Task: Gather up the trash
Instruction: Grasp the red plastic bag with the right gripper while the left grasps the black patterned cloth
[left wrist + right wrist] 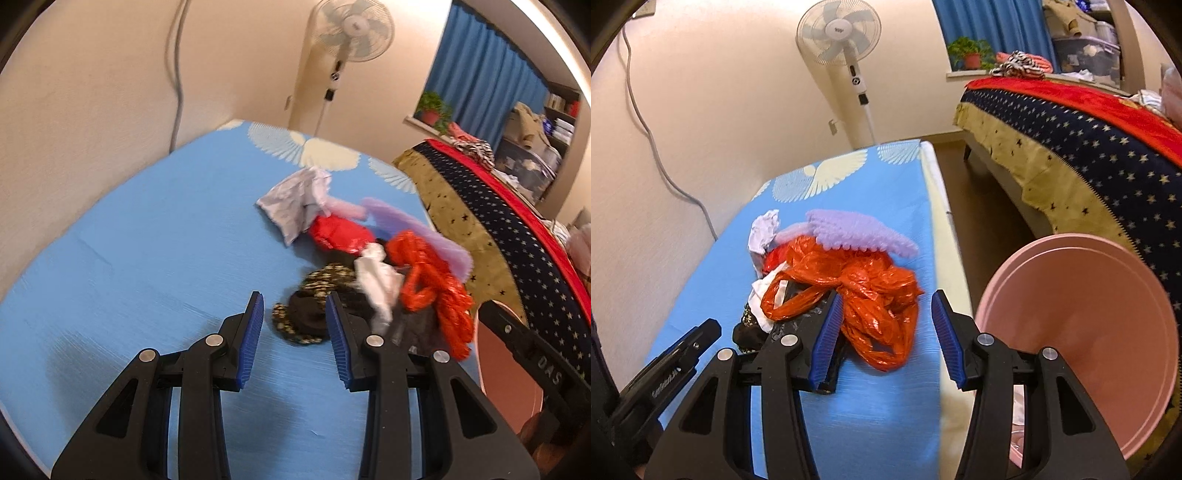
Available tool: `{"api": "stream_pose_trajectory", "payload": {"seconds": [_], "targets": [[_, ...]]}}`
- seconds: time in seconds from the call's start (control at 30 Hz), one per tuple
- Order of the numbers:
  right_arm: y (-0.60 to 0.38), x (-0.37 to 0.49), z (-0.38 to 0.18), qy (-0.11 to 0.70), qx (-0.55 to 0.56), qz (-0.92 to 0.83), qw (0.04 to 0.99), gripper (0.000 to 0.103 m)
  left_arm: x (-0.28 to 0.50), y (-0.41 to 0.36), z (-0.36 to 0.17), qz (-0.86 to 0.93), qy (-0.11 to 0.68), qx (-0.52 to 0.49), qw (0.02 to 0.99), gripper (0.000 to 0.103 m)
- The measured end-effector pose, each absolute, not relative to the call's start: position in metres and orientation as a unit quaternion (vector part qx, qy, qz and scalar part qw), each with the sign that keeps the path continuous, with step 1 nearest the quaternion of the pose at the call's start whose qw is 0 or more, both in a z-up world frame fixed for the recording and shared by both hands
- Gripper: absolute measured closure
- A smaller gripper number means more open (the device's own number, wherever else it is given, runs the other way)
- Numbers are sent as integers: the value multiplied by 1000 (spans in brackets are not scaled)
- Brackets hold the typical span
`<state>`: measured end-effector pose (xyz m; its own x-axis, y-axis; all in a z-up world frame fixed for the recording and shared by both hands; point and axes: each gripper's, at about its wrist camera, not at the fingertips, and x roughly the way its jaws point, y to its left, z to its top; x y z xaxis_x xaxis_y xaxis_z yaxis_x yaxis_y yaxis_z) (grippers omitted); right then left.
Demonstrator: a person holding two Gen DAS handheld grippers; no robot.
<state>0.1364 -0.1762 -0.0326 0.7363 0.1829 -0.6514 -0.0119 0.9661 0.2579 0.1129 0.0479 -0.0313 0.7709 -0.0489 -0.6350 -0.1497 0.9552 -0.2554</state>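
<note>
The left tongs (295,328) stood apart and empty over the blue table (147,258), the black speckled scrap (314,306) lying just ahead between their tips. To their right the trash heap ran away from the tongs: white paper (376,284), then the orange plastic bag (871,295), its long tangle pointing toward the right tongs (886,332), also apart and holding nothing, and nearer to it. Farthest right, the pink bin (1108,295) gaped beside the table; its visible inside looked empty
</note>
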Motion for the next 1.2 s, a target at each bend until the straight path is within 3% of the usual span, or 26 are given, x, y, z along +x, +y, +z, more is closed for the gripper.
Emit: {"api": "stream_pose_trajectory", "payload": {"seconds": [0.1,0.17,0.47,0.63,0.7,0.87,0.97,1.2], "targets": [[-175,144,-38,368,122,52,920,52,121,48,-36,25,345,-149,926,61],[-176,149,-42,377,126,52,916,52,128,44,-39,15,356,-146,923,50],[-169,159,-56,408,123,61,903,53,146,43,-54,3,390,-154,908,48],[-164,161,-58,414,117,73,900,69,149,39,-61,-18,406,-164,899,48],[-160,160,-58,416,112,79,899,74,149,42,-63,-21,406,-174,897,53],[-157,158,-54,415,108,92,899,79,144,40,-61,-36,405,-175,897,77],[-155,154,-50,410,104,98,901,81,139,45,-58,-26,399,-178,899,83],[-151,139,-37,396,96,111,907,81,126,59,-48,2,382,-182,906,87]]}}
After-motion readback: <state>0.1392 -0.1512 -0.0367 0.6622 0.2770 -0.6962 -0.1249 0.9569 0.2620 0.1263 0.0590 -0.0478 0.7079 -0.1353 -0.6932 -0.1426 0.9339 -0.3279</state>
